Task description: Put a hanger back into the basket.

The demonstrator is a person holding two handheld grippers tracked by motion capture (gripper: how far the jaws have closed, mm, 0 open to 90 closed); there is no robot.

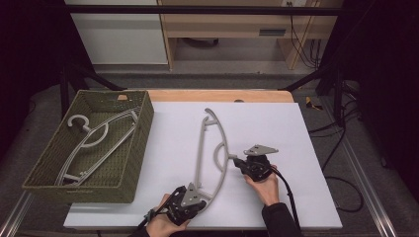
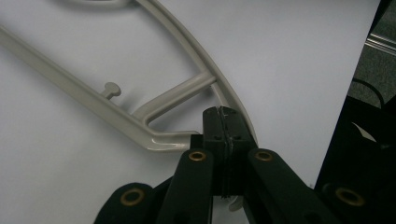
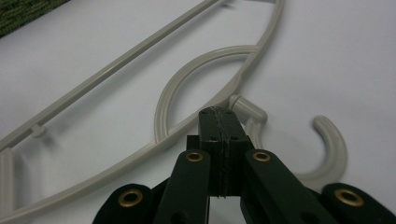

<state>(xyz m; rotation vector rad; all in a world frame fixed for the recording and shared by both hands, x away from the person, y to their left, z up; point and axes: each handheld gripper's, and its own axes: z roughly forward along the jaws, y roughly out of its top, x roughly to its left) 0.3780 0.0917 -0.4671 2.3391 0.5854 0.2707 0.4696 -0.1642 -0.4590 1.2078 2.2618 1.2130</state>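
Nearest to us, our left gripper (image 1: 189, 196) sits at the front edge of the white sheet-covered table (image 1: 276, 128), its black jaws pressed together on the near end of the pale grey plastic clothes hanger (image 1: 210, 148). In the left gripper view the pads meet over the curved outer arm (image 2: 205, 56) of that hanger, just beside the short cross strut (image 2: 175, 95).

A little farther in and to the right, our right gripper (image 1: 242, 163) has its jaws closed as well, pinching the hanger near the neck of its hook; in the right gripper view the hook (image 3: 329, 149) curls out just to the right of the jaws.

The hanger lies lengthwise on the sheet, running away from us. Beyond it to the left stands a green woven rectangular basket (image 1: 141, 131) holding more grey hangers (image 1: 94, 143).
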